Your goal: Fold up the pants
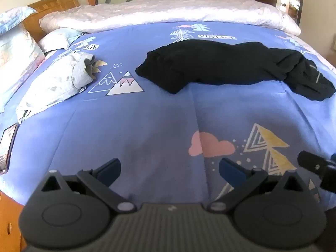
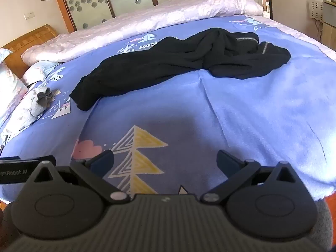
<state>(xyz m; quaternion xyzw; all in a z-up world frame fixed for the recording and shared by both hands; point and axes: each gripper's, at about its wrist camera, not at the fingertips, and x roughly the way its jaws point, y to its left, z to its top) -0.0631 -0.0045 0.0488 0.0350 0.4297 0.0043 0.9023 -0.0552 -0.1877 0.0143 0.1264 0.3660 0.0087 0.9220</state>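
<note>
Pants (image 1: 220,65), one black pair, lie crumpled on your bed (image 1: 134,126), its cover printed "VINTAGE"; your left gripper (image 1: 169,171) and right gripper (image 2: 164,163) hover spread wide, empty

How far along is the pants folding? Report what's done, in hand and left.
Done: nothing visible; the black pants lie bunched and twisted on the blue bedspread. In hand: nothing; the left gripper and right gripper are open and empty above bare bedspread, short of the pants. Left: reaching them, straightening and flattening them, then all the folds.
</note>
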